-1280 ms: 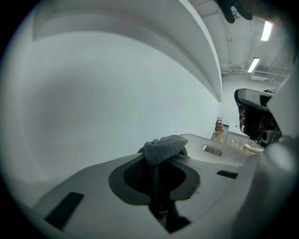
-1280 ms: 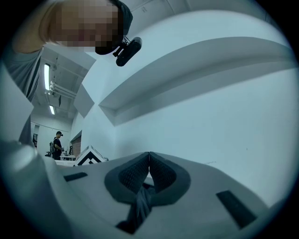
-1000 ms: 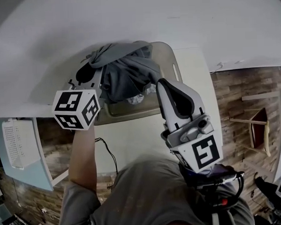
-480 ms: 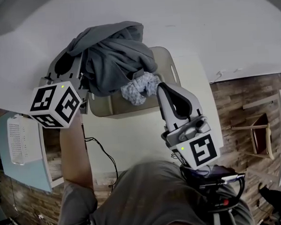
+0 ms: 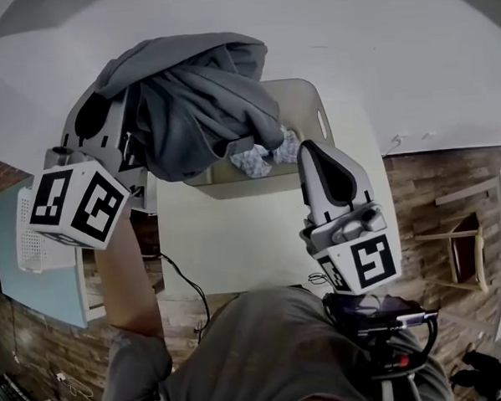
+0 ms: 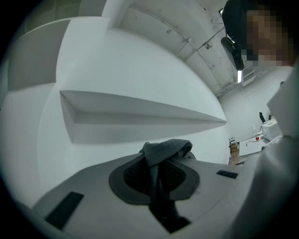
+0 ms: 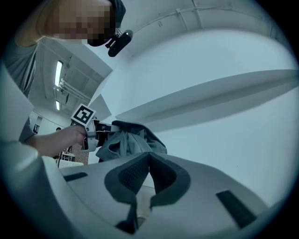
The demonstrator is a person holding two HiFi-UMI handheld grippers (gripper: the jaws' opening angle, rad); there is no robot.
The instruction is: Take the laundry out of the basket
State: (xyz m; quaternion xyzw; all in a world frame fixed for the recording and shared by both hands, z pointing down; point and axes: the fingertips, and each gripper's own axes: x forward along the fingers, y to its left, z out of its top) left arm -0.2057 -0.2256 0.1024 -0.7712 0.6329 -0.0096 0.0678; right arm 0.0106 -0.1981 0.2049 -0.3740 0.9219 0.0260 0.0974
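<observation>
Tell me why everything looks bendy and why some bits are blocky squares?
Head view: a wide lens bends straight lines, so the basket rim curves. Left gripper view: the wall ledge bows, corners go black, and blocky squares at top right were added to hide a face. Right gripper view: same bending, squares at top left, bright ceiling lamp.

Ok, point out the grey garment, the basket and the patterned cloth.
grey garment (image 5: 199, 106), head view, middle of the hanging bundle.
basket (image 5: 304, 100), head view, bare right wall.
patterned cloth (image 5: 257, 162), head view, its crumpled top.
</observation>
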